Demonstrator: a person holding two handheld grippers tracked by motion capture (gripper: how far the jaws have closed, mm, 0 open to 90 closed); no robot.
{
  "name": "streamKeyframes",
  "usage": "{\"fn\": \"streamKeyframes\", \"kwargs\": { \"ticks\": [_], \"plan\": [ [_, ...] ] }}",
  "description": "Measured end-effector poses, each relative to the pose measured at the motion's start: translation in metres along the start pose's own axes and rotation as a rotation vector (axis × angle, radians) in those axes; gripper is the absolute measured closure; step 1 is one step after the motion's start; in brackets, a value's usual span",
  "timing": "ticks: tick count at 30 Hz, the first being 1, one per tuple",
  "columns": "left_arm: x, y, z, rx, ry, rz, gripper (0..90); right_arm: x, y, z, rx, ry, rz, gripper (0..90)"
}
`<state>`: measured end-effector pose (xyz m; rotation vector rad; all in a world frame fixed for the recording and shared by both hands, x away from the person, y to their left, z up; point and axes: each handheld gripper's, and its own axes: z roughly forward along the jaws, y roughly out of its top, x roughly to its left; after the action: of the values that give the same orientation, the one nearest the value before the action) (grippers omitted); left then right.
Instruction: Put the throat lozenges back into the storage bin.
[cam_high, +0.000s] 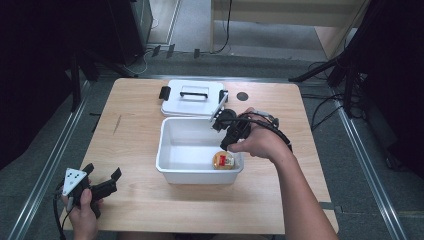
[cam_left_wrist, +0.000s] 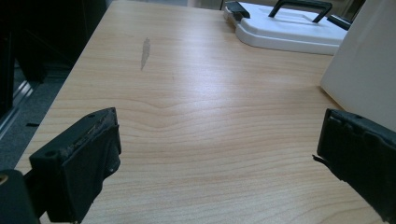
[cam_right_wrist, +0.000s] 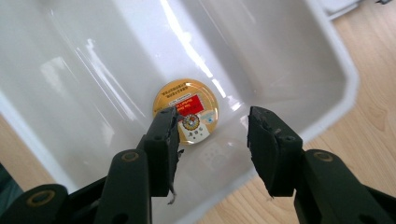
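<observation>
A white plastic bin stands in the middle of the wooden table. A round gold-lidded jar with a red label lies in its near right corner. The jar also shows in the right gripper view, down on the bin's floor. My right gripper hovers above the bin's right side, over the jar, open with nothing between its jaws. My left gripper rests low near the table's front left corner, open and empty.
The bin's white lid with a black handle and black clips lies flat behind the bin. A small dark round mark sits at the back right of the table. Bare wood lies between the left gripper and the bin.
</observation>
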<state>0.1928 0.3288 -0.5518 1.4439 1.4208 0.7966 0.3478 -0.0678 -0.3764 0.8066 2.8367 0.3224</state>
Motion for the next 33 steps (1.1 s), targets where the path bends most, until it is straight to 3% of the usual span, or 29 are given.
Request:
{"fn": "streamKeyframes", "kwargs": {
  "ticks": [7,16,18,26,30,33],
  "plan": [
    [0.000,0.000,0.000,0.001,0.000,0.002,0.0,-0.012,-0.015,-0.021,-0.045,0.000,0.044,53.7],
    [-0.001,0.000,0.000,-0.001,0.003,0.004,0.0,-0.032,-0.050,-0.042,-0.066,-0.031,0.123,47.4],
    [-0.001,0.000,0.000,-0.002,0.003,0.004,0.0,-0.034,-0.053,-0.042,-0.068,-0.031,0.121,46.7],
    [-0.001,0.000,0.000,0.000,0.003,0.005,0.0,-0.049,-0.083,-0.027,-0.026,-0.069,0.194,33.2],
    [-0.001,0.000,0.000,0.001,0.003,0.005,0.0,-0.054,-0.103,-0.012,-0.001,-0.099,0.249,17.1],
    [-0.001,0.000,0.000,0.000,0.004,0.006,0.0,-0.055,-0.111,-0.007,0.001,-0.094,0.274,12.4]
  ]
}}
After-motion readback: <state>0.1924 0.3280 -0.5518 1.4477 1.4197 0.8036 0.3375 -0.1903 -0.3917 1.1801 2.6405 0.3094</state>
